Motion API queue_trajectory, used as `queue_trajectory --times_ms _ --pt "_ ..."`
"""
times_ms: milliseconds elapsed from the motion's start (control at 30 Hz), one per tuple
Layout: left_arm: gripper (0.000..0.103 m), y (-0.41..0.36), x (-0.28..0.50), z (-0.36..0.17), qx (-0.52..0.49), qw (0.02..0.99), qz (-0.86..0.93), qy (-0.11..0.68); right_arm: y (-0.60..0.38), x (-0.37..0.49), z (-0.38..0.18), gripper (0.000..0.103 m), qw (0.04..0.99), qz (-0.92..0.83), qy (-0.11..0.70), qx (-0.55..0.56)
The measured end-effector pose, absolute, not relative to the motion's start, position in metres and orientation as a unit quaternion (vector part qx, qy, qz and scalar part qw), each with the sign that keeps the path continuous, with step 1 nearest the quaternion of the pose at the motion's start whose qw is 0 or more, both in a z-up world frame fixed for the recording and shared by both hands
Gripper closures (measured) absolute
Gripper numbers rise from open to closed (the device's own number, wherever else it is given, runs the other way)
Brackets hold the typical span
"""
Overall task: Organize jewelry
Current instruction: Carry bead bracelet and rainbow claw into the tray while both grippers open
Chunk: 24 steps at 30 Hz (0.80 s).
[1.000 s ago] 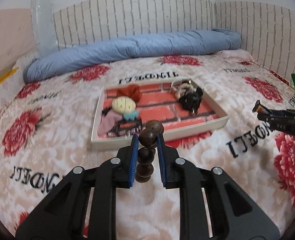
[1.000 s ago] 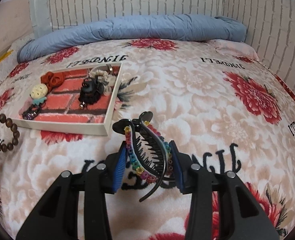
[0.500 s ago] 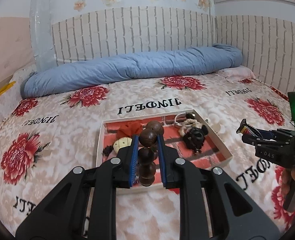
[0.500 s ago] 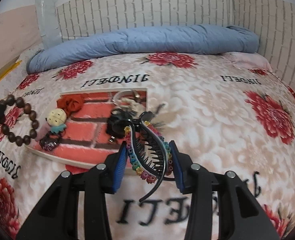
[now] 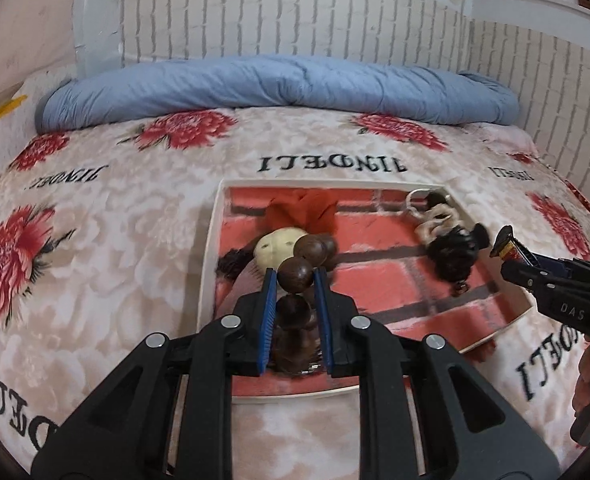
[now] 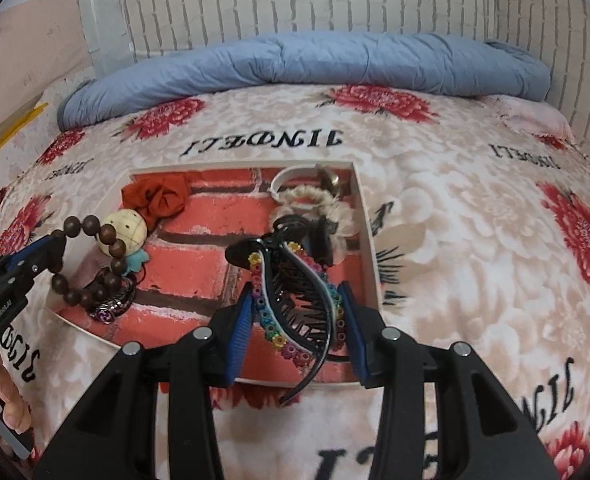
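A white-rimmed tray with a red brick-pattern floor lies on the bed. My left gripper is shut on a brown wooden bead bracelet, which hangs over the tray's left part. My right gripper is shut on a black hair clip with coloured beads, held above the tray's near right part. In the tray lie a red fabric flower, a cream doll-head charm, a dark ornate ring piece, a cream braided hair tie and a black hair piece.
The tray rests on a beige blanket with red flowers and black lettering. A rolled blue quilt lies along the brick-pattern wall at the back. A person's fingers show at the lower left edge of the right wrist view.
Both grippers have moved forward over the tray with their items still held. The tray now fills the middle of both views. The bracelet now hangs over the doll-head charm.
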<state>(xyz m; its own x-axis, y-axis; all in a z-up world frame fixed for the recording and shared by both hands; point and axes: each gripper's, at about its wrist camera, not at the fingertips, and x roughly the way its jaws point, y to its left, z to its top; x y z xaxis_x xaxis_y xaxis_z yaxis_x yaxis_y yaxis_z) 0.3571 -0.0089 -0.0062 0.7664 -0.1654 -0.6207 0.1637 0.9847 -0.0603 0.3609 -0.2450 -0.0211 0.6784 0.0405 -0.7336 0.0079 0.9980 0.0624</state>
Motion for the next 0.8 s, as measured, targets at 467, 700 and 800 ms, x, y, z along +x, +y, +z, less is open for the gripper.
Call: queue_trajectory --times_ms 467,700,800 --pt "0.085 0.012 0.366 -0.031 -0.004 0.937 -0.040 0.346 -0.242 0.376 -0.057 0.061 0.912 -0.015 0.405 0.058" --pt "0.085 0.011 0.365 -0.037 0.000 0.935 -0.034 0.352 -0.239 0.377 -0.069 0.062 0.910 -0.018 0.412 0.054" --pt "0.085 0.011 0.364 -0.038 0.000 0.934 -0.032 0.356 -0.238 0.377 -0.069 0.062 0.908 -0.017 0.415 0.053"
